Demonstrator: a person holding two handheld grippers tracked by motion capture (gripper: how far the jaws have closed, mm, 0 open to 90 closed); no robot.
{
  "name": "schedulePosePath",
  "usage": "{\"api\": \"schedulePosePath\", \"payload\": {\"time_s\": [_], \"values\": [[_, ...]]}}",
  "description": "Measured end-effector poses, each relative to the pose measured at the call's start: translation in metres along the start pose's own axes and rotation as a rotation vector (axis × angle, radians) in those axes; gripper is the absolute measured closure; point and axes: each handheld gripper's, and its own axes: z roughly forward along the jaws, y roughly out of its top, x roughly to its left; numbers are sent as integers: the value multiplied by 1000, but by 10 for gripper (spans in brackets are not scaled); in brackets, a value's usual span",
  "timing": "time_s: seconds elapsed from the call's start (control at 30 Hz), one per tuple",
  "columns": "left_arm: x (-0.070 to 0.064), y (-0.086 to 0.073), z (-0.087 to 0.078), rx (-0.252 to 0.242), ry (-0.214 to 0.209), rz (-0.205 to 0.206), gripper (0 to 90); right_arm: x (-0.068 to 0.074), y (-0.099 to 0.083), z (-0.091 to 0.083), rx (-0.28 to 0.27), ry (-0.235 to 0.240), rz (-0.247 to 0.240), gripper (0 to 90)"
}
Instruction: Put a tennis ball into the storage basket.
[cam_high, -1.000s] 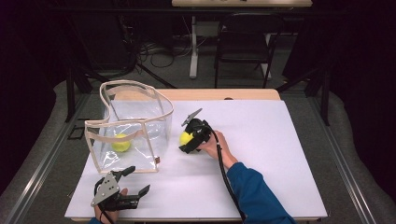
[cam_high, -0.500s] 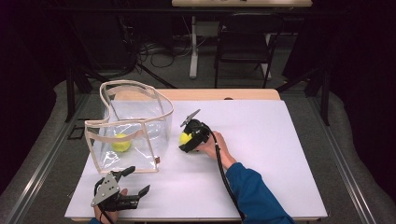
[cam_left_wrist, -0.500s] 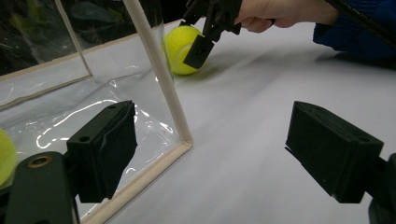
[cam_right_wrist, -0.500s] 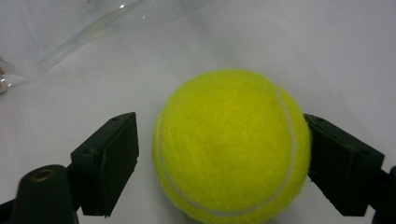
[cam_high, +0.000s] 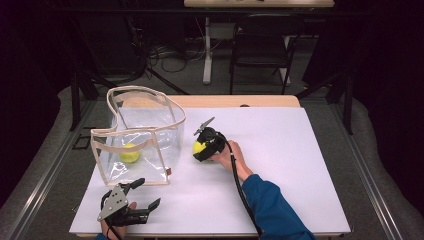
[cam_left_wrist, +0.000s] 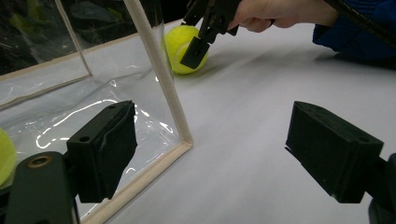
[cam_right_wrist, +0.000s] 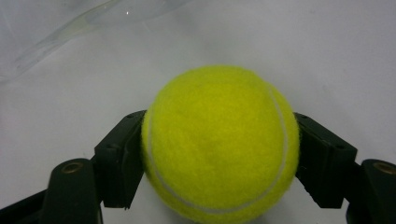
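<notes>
- A white table (cam_high: 300, 165) seen from above, with a person's two forearms coming in from its near edge.
- The right gripper (cam_high: 204, 148), near the table's middle, has its two black jaws pressed against either side of a yellow tennis ball (cam_right_wrist: 222, 142); the ball sits on the table just right of the bag.
- A clear plastic bag (cam_high: 137, 137) with beige trim stands upright on the table's left side, with a second tennis ball (cam_high: 130, 153) inside it.
- The left gripper (cam_high: 142, 195) rests near the front left edge, just in front of the bag, its jaws spread wide with nothing between them.
</notes>
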Motion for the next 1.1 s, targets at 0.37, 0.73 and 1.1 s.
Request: {"api": "schedulePosePath", "payload": {"time_s": [0.37, 0.73, 1.1], "values": [[0, 0, -1, -1, -1, 1, 160, 1, 2, -6, 7, -11, -10, 258], [0, 0, -1, -1, -2, 1, 160, 2, 2, -16, 9, -21, -17, 259], [0, 0, -1, -2, -1, 2, 160, 2, 2, -27, 17, -16, -23, 259]]}}
